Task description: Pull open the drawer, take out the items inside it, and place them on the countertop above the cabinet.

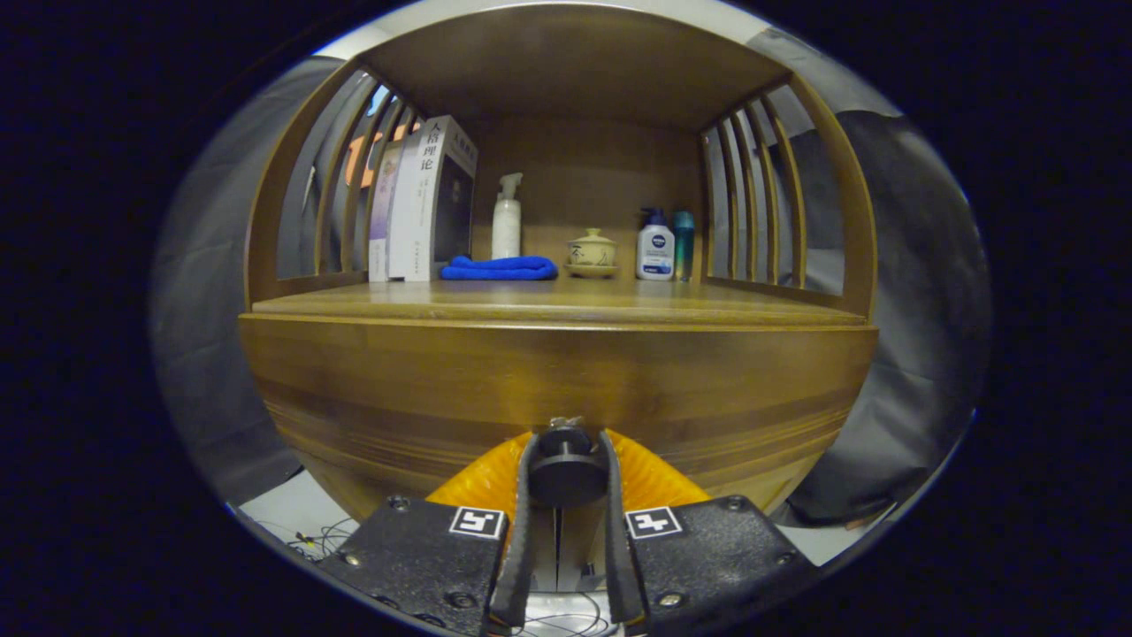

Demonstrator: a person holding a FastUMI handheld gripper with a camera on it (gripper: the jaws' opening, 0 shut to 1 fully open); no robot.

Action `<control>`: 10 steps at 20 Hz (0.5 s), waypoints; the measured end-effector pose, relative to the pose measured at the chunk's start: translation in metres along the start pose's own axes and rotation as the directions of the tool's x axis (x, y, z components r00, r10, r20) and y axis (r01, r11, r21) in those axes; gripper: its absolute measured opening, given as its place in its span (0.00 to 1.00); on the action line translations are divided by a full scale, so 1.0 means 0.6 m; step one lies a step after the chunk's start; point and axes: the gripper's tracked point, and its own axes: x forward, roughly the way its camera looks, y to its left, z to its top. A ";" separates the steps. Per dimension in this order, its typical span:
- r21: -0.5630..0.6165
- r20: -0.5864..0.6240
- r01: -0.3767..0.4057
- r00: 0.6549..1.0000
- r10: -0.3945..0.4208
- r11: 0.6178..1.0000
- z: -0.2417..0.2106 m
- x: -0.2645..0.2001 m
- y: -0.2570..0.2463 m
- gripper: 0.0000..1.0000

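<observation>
tool point(566, 460) clamped on drawer knob point(566, 473); drawer point(566, 389) contents hidden behind front panel.

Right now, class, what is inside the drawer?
Nothing can be seen: the drawer is closed, its wooden front covering any contents. The gripper is shut on its knob.

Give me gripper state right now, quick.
Gripper: closed on the drawer knob, a finger pressing on each side; drawer front looks not yet pulled out.
</observation>
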 end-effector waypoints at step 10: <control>0.010 -0.039 -0.030 0.999 0.031 0.999 -0.020 -0.075 0.005 0.36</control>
